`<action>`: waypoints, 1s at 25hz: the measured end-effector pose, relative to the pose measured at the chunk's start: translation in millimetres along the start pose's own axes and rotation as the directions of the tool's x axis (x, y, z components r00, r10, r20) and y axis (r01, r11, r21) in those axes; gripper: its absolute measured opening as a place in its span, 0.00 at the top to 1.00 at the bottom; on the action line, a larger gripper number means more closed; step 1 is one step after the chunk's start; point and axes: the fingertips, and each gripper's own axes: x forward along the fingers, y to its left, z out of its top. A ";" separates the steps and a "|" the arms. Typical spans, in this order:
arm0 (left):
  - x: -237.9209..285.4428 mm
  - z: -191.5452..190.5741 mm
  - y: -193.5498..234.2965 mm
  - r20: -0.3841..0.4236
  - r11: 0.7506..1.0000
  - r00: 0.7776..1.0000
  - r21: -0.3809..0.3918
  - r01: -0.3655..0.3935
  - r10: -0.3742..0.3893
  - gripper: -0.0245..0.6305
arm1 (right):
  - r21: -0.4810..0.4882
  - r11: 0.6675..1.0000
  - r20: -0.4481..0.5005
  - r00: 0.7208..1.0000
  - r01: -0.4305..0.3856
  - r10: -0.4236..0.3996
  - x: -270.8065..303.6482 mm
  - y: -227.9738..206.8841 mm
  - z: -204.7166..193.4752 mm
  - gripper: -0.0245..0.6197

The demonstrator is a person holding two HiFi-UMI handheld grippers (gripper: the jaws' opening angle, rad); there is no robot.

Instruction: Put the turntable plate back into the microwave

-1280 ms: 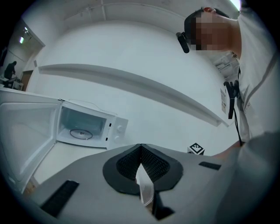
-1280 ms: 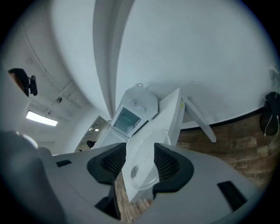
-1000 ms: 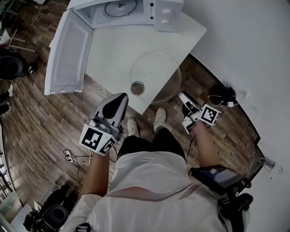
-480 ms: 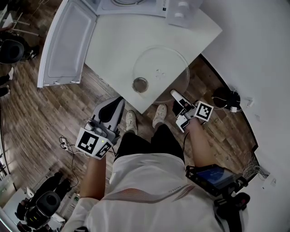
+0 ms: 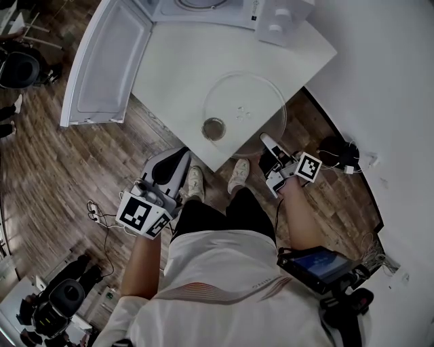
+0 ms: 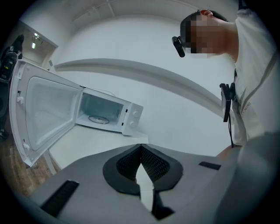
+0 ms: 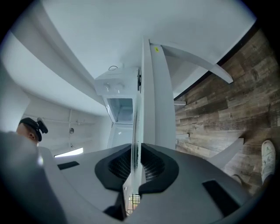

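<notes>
R gripper jaws just closed on glass turntable plate rim at desk near-right edge, L gripper pinched empty: lift level, steady w/ L, go slow to microwave.

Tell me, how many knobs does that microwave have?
2. Both are on the front panel of the microwave, to the right of its open door. One knob is above and the other is just below it. The panel shows fully, so none seem hidden.
</notes>
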 end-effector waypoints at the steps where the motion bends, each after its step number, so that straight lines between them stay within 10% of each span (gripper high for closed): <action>1: -0.3 -0.1 -0.3 -0.001 1.000 1.000 0.000 0.001 -0.001 0.95 | 0.016 1.000 0.005 1.000 -0.012 0.012 -0.1 -0.1 0.0 0.91; 14: 0.2 3.1 3.8 -0.002 1.000 1.000 -0.005 -0.026 0.026 0.95 | 0.005 0.996 0.064 0.994 -0.092 0.092 1.4 21.8 2.6 0.92; 25: -13.6 63.6 6.6 0.124 0.991 0.984 0.040 -0.130 0.124 0.95 | -0.058 0.987 0.050 0.987 -0.148 0.151 15.3 124.9 10.1 0.92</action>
